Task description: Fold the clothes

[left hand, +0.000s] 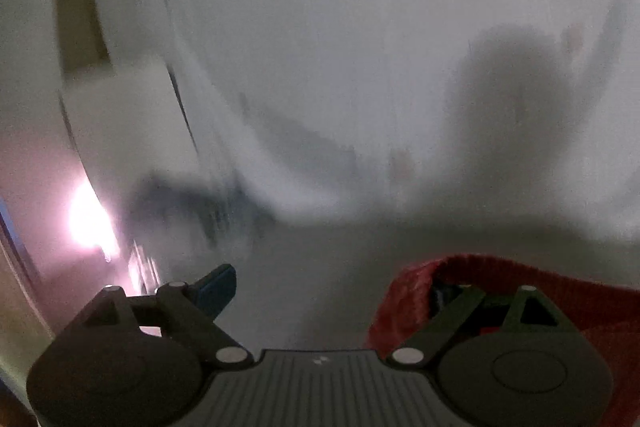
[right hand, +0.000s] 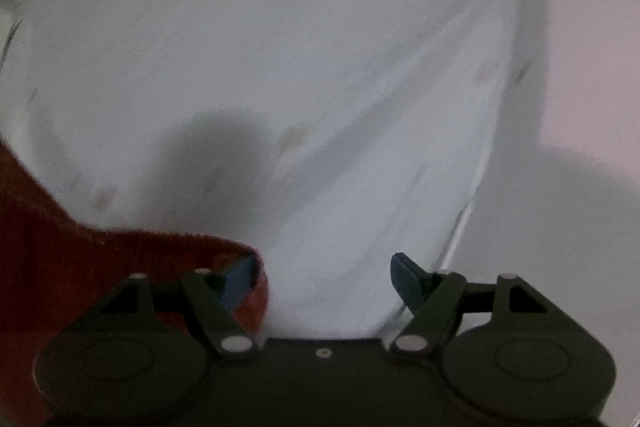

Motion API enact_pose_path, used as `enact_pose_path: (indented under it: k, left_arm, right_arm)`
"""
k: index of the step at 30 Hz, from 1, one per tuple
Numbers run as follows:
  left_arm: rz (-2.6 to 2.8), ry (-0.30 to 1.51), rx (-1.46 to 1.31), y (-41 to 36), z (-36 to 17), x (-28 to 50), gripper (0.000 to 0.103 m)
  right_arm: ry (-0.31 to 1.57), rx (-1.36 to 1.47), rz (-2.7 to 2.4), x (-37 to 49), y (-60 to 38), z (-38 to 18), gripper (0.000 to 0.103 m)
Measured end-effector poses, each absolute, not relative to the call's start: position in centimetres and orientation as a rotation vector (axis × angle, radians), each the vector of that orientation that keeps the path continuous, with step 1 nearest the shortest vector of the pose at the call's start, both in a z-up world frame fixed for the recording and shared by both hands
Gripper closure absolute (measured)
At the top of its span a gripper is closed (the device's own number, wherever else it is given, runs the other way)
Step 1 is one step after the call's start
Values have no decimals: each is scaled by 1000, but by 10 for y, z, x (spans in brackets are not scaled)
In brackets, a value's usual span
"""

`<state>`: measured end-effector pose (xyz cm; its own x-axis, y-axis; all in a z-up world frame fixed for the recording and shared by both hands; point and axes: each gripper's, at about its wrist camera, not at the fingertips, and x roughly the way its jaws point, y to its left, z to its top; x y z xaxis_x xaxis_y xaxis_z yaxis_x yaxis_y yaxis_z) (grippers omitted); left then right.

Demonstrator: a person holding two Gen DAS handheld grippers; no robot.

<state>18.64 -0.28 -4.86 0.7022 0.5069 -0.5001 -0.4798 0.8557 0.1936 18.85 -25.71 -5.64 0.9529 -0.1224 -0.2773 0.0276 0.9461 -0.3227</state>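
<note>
My fingers are spread on both grippers, left and right, red cloth draped over one inner finger each. Grasping step; next I must pinch its edge.

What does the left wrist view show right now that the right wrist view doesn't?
Only the left wrist view shows a bright pinkish glare at its left edge, a pale box-like block beside it, and the left gripper, open, with red fabric draped over its right finger.

Only the right wrist view shows the white sheet's hemmed edge running down to a pale bare surface, and the right gripper, open, with red fabric lapping its left finger.

Both show the red garment, the white sheet and a gripper shadow on it.
</note>
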Motion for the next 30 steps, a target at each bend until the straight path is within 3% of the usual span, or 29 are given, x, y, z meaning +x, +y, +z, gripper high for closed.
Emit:
enact_pose_path:
  k: [4,7,19,26,30]
  left_arm:
    - [470,905,61,-6,-150,197,16]
    - [391,1022,114,-18,-183,182,16]
    - [57,913,355,-60,-162,207,15]
    - [-59,964,426,-69,-191,257,15]
    - [139,927,458,-54,-194,266,14]
  right_arm:
    - [561,-294,4,198,-271,-119,36]
    - [714,-244,1,203,-276,-151,37]
    - [857,-25,-9,193,-271,-151,29]
    - [912,55,-44,221,-244,-173,24]
    - [1023,-17,-148,238,-237,-189,28]
